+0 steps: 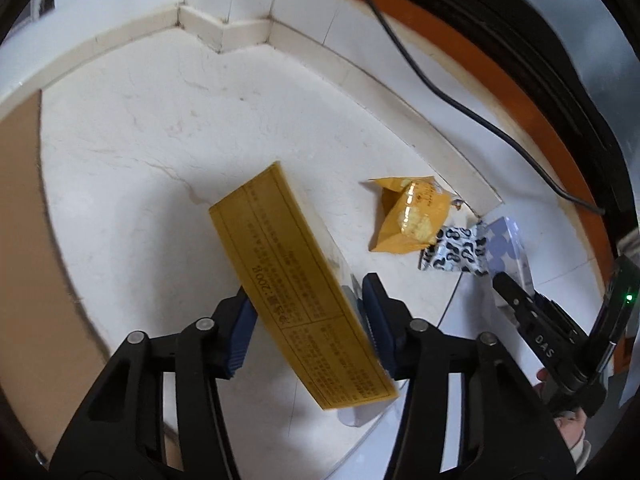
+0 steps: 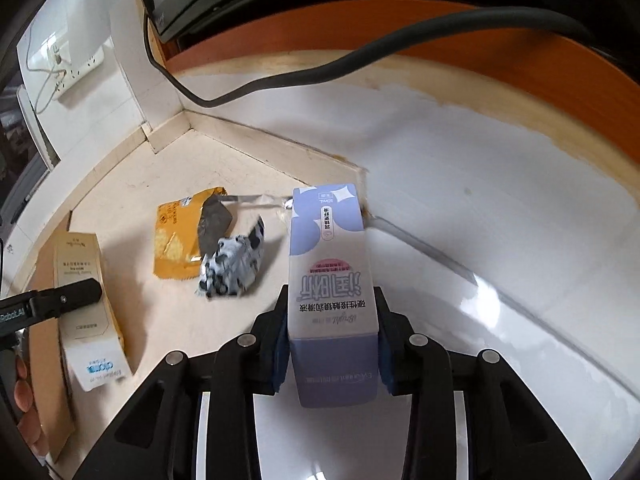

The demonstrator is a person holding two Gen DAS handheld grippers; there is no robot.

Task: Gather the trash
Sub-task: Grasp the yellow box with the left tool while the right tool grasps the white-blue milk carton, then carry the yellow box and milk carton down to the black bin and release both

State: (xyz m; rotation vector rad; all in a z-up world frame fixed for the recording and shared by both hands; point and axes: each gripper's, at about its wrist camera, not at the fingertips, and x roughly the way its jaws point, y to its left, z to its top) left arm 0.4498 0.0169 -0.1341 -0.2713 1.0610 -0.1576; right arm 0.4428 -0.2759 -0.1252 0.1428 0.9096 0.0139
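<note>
A long yellow box point(image 1: 280, 240) with printed text lies tilted between the blue pads of my left gripper point(image 1: 308, 292), which is shut on it over the pale floor. The right wrist view shows that box point(image 2: 90, 328) at the left, with a left finger point(image 2: 76, 294) across it. My right gripper point(image 2: 332, 296) is shut on a purple-and-white carton point(image 2: 332, 264) that stands up between its pads. On the floor between the two boxes lie a crumpled yellow wrapper point(image 2: 176, 236) point(image 1: 412, 216) and a black-and-white patterned wrapper point(image 2: 230, 270) point(image 1: 456, 254).
Skirting and a white wall corner point(image 1: 220, 28) close the floor at the back. A black cable point(image 2: 320, 72) runs along an orange wooden edge point(image 2: 520, 64). A power strip point(image 2: 72, 68) hangs on the wall at the left. Brown cardboard point(image 2: 48, 344) lies under the yellow box.
</note>
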